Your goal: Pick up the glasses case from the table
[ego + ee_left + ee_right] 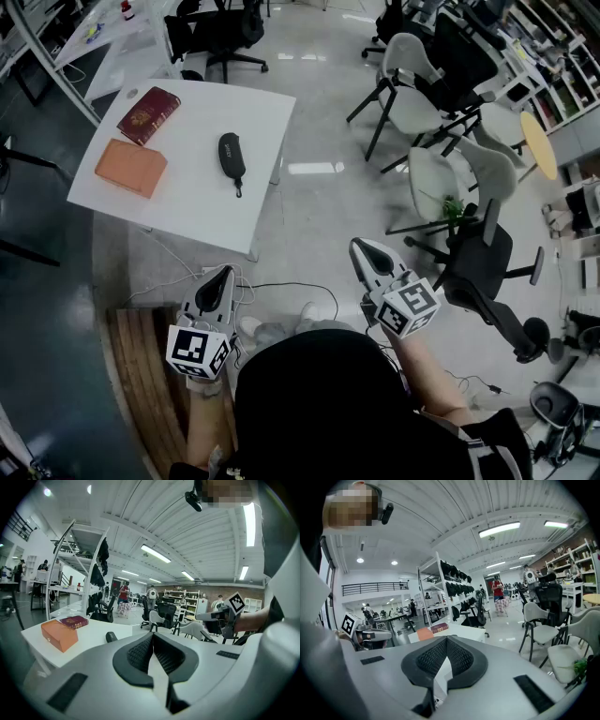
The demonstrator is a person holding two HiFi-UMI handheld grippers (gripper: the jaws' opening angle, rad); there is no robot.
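The glasses case, black and rounded, lies flat near the middle of the white table, its long axis running away from you and a small loop trailing off its near end. To its left, apart from it, sit an orange box and a dark red book; neither touches it, so a grip from the right or from above has room. You stand well apart from the table, with your left gripper and right gripper both held low before you, pointing a little downward, each with its jaws together and nothing between them. That is the first hazard as I judge it: arrive with the jaws shut and you will only nudge the case along the smooth top, perhaps toward the near edge. Open them before you descend. A pinch across the rounded shell near one end could let it swivel or squirt out, so take it across the middle. Catching only the loop would leave it dangling. Mind the cable on the floor between you and the table, and the wooden boards at your left, as you step in.
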